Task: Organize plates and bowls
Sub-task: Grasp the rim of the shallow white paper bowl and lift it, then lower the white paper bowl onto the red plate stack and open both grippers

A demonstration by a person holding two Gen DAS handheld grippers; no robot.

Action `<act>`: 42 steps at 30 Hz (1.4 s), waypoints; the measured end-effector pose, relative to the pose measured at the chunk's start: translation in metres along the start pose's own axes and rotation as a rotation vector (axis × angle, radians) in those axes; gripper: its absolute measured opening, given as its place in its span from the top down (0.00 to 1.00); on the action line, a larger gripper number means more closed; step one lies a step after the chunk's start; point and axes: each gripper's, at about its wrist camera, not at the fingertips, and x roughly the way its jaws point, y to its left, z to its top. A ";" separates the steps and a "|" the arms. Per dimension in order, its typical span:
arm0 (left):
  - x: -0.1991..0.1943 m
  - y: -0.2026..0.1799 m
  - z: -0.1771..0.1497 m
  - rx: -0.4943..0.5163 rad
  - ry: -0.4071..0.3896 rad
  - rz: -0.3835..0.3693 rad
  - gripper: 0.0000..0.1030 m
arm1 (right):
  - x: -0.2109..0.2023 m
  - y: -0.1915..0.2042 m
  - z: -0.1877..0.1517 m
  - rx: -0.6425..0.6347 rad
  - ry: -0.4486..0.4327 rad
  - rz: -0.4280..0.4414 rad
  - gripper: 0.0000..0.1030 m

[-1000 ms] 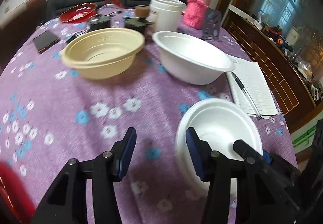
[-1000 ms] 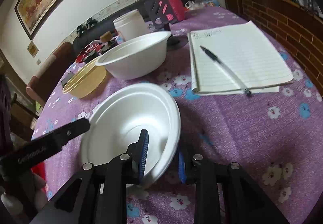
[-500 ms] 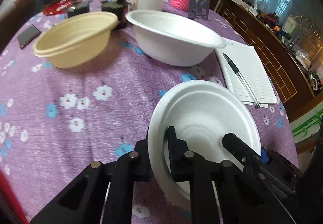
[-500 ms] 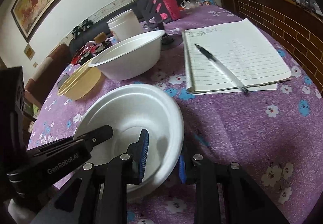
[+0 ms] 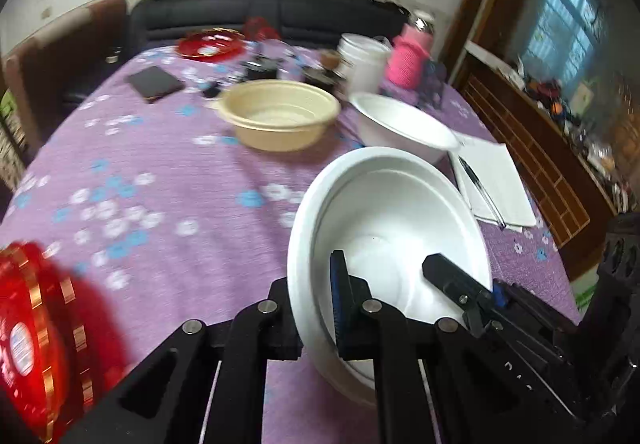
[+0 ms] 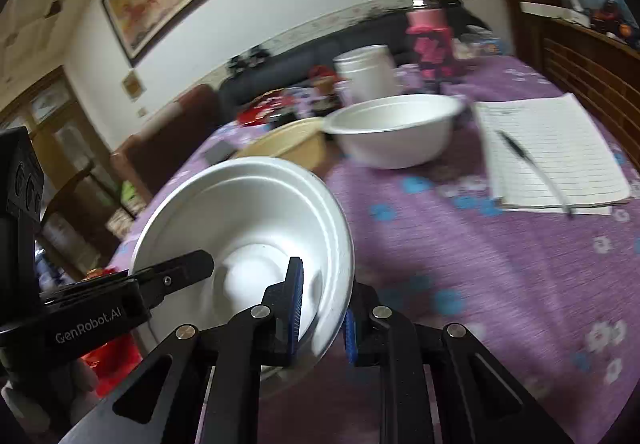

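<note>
The small white bowl (image 5: 394, 240) is lifted a little above the purple worktop (image 5: 160, 179), nearer to us than the big white bowl (image 5: 404, 127), and it is tilted. The left gripper (image 5: 316, 308) has its fingers closed narrow on the bowl's rim, one finger inside and one outside. The right gripper (image 6: 322, 308) pinches the opposite rim in the same way, its jaws closing the last bit with the thin wall between them. The bowl looks like pressed foam or paper pulp, so I judge it very light, a bit flexible and easy to dent. The rim is the sensible place to hold, with a soft squeeze. Beside the big white bowl stands a beige bowl (image 5: 280, 117), perhaps for nesting
</note>
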 end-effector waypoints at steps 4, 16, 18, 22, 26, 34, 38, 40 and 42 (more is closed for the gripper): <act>-0.043 0.041 -0.011 -0.072 -0.057 0.022 0.90 | 0.001 0.048 -0.005 -0.061 0.014 0.053 0.82; -0.125 0.197 -0.055 -0.366 -0.138 0.127 0.90 | 0.036 0.222 -0.025 -0.353 0.103 0.176 0.81; -0.126 0.214 -0.061 -0.398 -0.133 0.143 0.90 | 0.049 0.240 -0.034 -0.378 0.132 0.180 0.81; -0.118 0.247 -0.074 -0.459 -0.103 0.163 0.90 | 0.078 0.263 -0.047 -0.401 0.194 0.172 0.81; -0.112 0.263 -0.082 -0.477 -0.075 0.163 0.90 | 0.097 0.271 -0.054 -0.415 0.232 0.145 0.81; -0.112 0.273 -0.085 -0.487 -0.076 0.152 0.87 | 0.105 0.283 -0.062 -0.441 0.245 0.105 0.81; -0.118 0.272 -0.085 -0.475 -0.104 0.146 0.65 | 0.099 0.287 -0.062 -0.455 0.203 0.094 0.80; -0.123 0.269 -0.084 -0.471 -0.122 0.152 0.52 | 0.096 0.288 -0.062 -0.466 0.183 0.092 0.70; -0.129 0.266 -0.083 -0.469 -0.144 0.158 0.49 | 0.092 0.288 -0.060 -0.471 0.164 0.096 0.54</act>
